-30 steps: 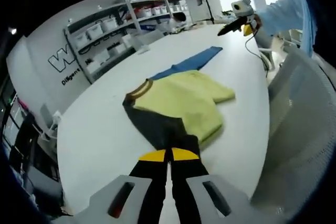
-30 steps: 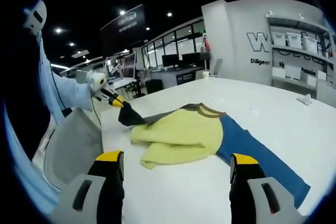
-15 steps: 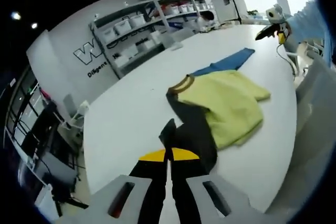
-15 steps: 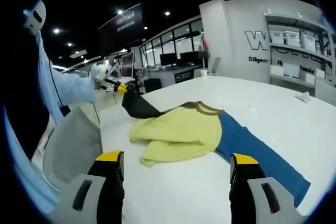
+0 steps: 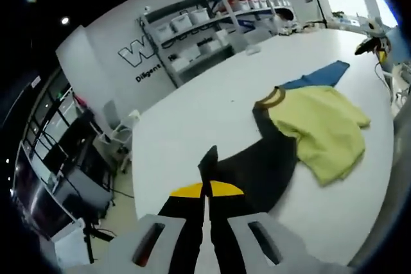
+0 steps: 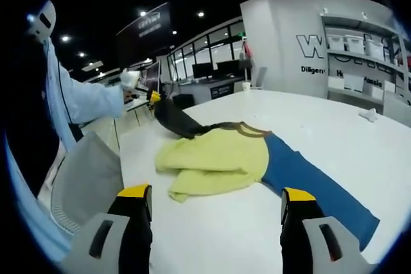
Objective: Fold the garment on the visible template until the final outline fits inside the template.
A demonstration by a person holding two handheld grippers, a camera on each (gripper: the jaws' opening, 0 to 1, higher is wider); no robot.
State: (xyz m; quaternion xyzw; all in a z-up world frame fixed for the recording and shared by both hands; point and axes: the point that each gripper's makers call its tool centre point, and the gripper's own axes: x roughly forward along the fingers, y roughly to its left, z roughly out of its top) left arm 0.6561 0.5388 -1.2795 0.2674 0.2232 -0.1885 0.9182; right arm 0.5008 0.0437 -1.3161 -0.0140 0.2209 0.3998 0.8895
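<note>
My left claw (image 5: 205,192) is pinched tight on the dark sleeve (image 5: 257,165) of the garment (image 5: 314,129), which stretches away ahead of the jaws and to their right across the white table (image 5: 192,120). In the right gripper view my left claw (image 6: 153,98) holds that sleeve up off the table, far ahead on the left. My right claw (image 6: 217,213) stands wide, gripping nothing, with the yellow body (image 6: 215,162) just beyond its tips and the blue sleeve (image 6: 314,184) lying flat toward the right jaw.

Garment (image 6: 225,158) lies on the table (image 6: 321,133) – shelves (image 5: 212,24) behind – between both grippers
</note>
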